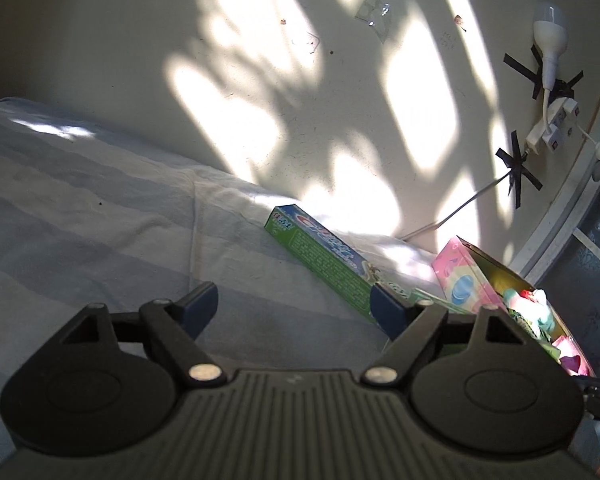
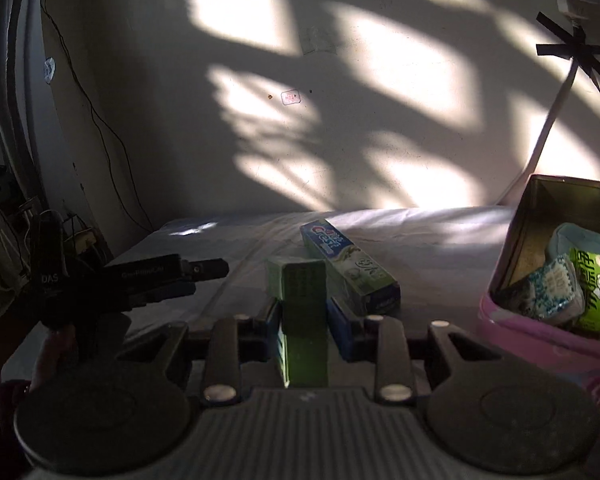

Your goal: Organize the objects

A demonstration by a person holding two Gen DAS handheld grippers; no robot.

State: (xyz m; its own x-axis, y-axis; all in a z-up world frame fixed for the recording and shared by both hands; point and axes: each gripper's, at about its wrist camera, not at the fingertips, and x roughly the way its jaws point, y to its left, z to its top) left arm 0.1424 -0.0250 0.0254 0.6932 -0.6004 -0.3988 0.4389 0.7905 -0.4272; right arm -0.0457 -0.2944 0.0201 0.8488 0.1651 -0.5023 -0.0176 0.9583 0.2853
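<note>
The pink tin [image 2: 540, 320] at the right edge of the bed [image 1: 100, 220] already holds several small packets. The right gripper [image 2: 303, 316] is clamped on a green box [image 2: 304, 320], carried clear of the sheet as far as the dim view shows. The left gripper [image 1: 296, 300] stands wide apart, empty. One toothpaste box [image 2: 352, 268] lies beside the tin, yet to be stowed.
</note>
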